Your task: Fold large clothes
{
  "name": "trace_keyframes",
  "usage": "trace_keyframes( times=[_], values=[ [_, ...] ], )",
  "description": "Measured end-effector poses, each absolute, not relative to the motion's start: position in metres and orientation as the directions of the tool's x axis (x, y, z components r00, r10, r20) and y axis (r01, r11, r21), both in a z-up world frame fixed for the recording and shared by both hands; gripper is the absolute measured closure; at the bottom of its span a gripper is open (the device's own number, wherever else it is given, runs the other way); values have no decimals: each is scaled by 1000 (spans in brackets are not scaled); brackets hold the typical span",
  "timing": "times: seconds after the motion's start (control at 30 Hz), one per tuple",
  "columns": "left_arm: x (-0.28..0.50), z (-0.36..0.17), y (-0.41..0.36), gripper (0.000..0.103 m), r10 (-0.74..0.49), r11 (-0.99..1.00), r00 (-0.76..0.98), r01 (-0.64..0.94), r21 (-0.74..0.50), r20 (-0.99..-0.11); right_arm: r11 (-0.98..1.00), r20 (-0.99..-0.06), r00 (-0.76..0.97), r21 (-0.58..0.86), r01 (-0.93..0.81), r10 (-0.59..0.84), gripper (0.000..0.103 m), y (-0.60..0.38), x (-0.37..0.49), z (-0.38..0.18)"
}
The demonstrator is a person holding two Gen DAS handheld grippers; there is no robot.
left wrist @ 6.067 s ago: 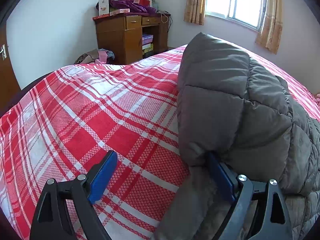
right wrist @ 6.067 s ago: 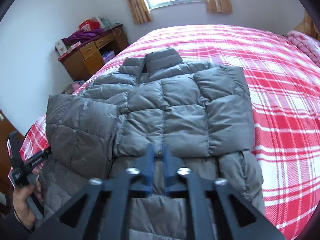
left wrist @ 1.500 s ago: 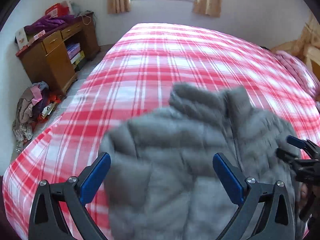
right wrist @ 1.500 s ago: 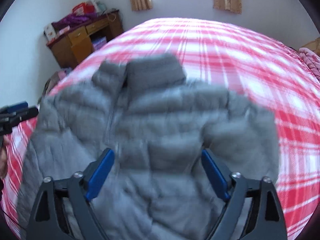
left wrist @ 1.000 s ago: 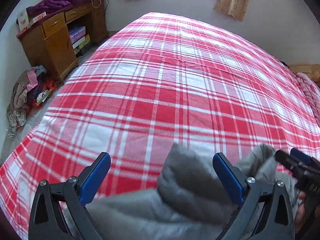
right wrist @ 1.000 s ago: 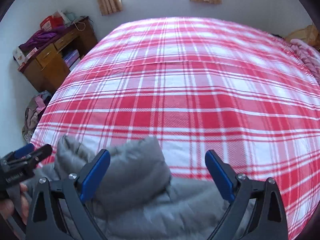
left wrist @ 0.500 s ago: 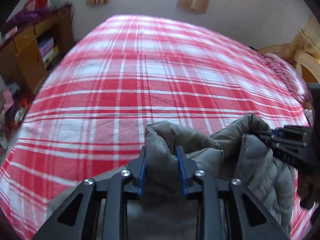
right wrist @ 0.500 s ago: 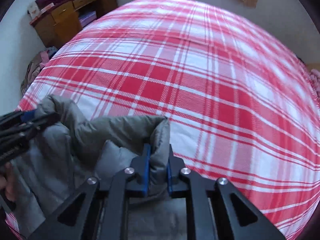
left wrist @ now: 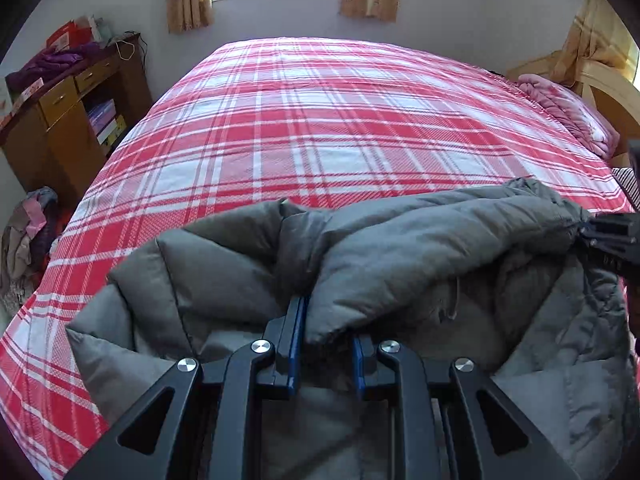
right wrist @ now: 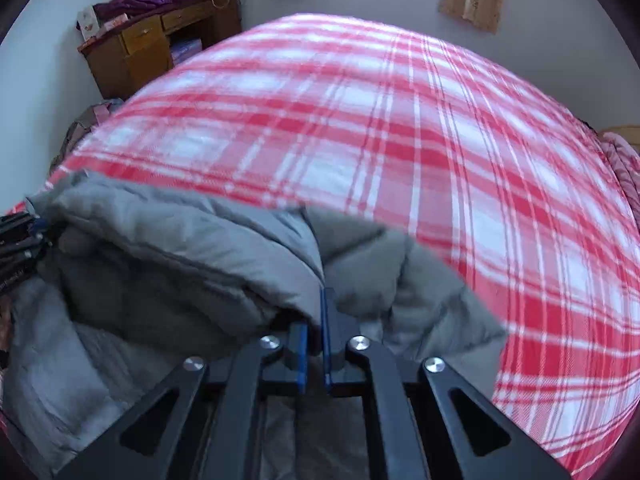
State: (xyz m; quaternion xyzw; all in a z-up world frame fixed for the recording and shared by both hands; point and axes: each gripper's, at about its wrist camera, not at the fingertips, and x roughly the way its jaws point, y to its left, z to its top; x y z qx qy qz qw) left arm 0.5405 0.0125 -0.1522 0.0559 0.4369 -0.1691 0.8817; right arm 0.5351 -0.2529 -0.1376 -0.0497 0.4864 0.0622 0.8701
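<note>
The grey puffer jacket [left wrist: 420,248] lies bunched at the near edge of the red plaid bedspread [left wrist: 340,120]. Your left gripper [left wrist: 325,344] is clamped on a thick fold of it, and your right gripper [right wrist: 314,344] pinches another fold. A wooden desk [left wrist: 60,120] stands left of the bed.

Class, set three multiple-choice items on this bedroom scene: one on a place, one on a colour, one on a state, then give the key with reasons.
1. Where does the wooden desk stand, seen from the left wrist?
A. left of the bed
B. right of the bed
C. on the bed

2. What colour is the puffer jacket?
A. blue
B. grey
C. pink

3. How is the left gripper?
A. wide open
B. shut on the jacket
C. out of view

Key: 1 A, it stands beside the plaid bedspread's left edge; 2 B, grey quilting; 3 B, fabric is pinched between its pads.
</note>
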Motion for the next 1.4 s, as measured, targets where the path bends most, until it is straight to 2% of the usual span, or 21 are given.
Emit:
trace_keyframes(
  times=[0.17, 0.23, 0.3, 0.37, 0.4, 0.43, 0.5, 0.63, 0.77, 0.87, 0.9, 1.0, 1.1, 1.2, 1.4],
  values=[
    [527, -136, 8, 82, -230, 937, 586, 349, -14, -777, 987, -847, 530, -43, -153, 45, 97, -258, 529, -156],
    [515, -123, 4, 75, -206, 932, 614, 359, 38, -762, 985, -842, 538, -59, -161, 38, 97, -256, 527, -151],
    [501, -108, 2, 33, -170, 932, 655, 349, 96, -736, 983, -835, 549, -70, -170, 35, 97, -256, 523, -144],
    [489, -94, 6, 19, -170, 935, 703, 337, 112, -691, 981, -832, 552, -62, -183, 50, 83, -259, 520, -139],
    [483, -83, 8, 19, -188, 934, 718, 343, 105, -670, 981, -833, 551, -64, -183, 49, 65, -260, 517, -138],
    [481, -77, 11, 19, -200, 933, 722, 346, 96, -663, 981, -830, 556, -69, -181, 44, 53, -263, 515, -135],
    [479, -63, 17, 17, -215, 941, 745, 331, 71, -632, 980, -825, 562, -60, -190, 58, 49, -269, 507, -128],
    [507, -49, 15, 15, -182, 968, 781, 249, 31, -597, 984, -798, 602, -81, -156, 30, 49, -277, 495, -107],
    [539, -51, 5, 15, -182, 982, 776, 171, -76, -603, 996, -738, 671, 20, -86, 73, 49, -274, 502, -75],
    [552, -62, -16, 15, -252, 967, 753, 215, -135, -608, 995, -717, 690, 69, -70, 98, 58, -256, 521, -71],
    [557, -72, -25, 15, -254, 966, 727, 230, -122, -638, 993, -720, 685, 95, -66, 115, 60, -249, 530, -76],
    [564, -109, -34, 15, -158, 981, 694, 194, -29, -703, 988, -725, 674, 145, -53, 142, 61, -239, 547, -96],
    [565, -149, -23, 15, -162, 983, 629, 167, -71, -760, 986, -744, 649, 156, -64, 159, 62, -233, 552, -123],
    [564, -164, -12, 15, -196, 980, 627, 153, -128, -754, 986, -757, 633, 147, -73, 160, 67, -229, 545, -147],
    [564, -176, -15, 15, -204, 979, 627, 145, -145, -751, 987, -741, 653, 124, -101, 160, 68, -230, 536, -161]
  ],
)
